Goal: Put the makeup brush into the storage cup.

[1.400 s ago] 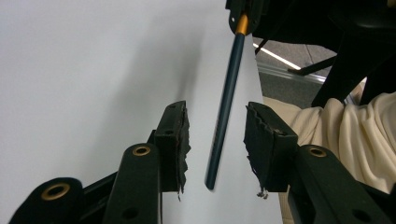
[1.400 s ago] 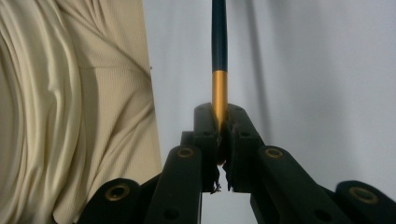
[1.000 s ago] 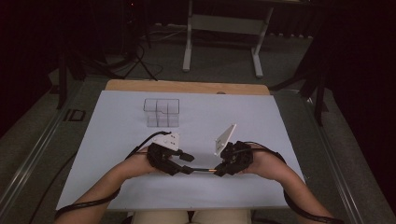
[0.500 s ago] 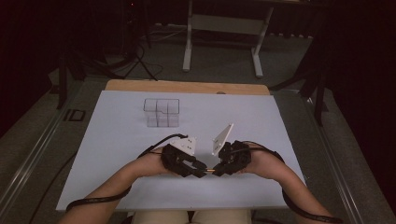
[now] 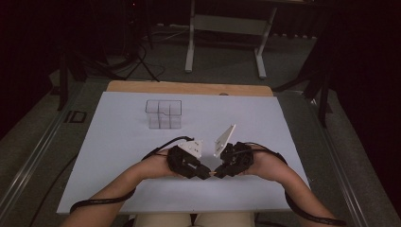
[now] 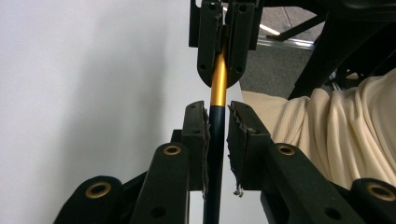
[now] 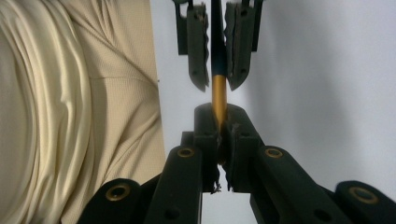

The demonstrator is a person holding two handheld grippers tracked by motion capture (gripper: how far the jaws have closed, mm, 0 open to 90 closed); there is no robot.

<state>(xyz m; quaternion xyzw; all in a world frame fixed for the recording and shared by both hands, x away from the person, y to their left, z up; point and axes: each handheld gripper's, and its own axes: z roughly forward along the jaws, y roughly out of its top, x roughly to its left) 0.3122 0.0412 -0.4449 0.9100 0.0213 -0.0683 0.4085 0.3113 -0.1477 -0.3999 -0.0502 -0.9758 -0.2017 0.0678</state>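
So the pen (image 6: 215, 135) ran straight between my two grippers, gold end clamped in my right gripper (image 5: 218, 173). My left gripper (image 5: 206, 174) had just been closing around the dark end, facing the right one tip to tip.

Since the earliest high view, the left gripper (image 5: 204, 173) has slid rightward across the lower middle of the frame until its tips meet the right gripper (image 5: 218, 173). Its jaws have just been closing around the dark end of the gold-and-dark pen (image 6: 215, 130), which now lies between them.
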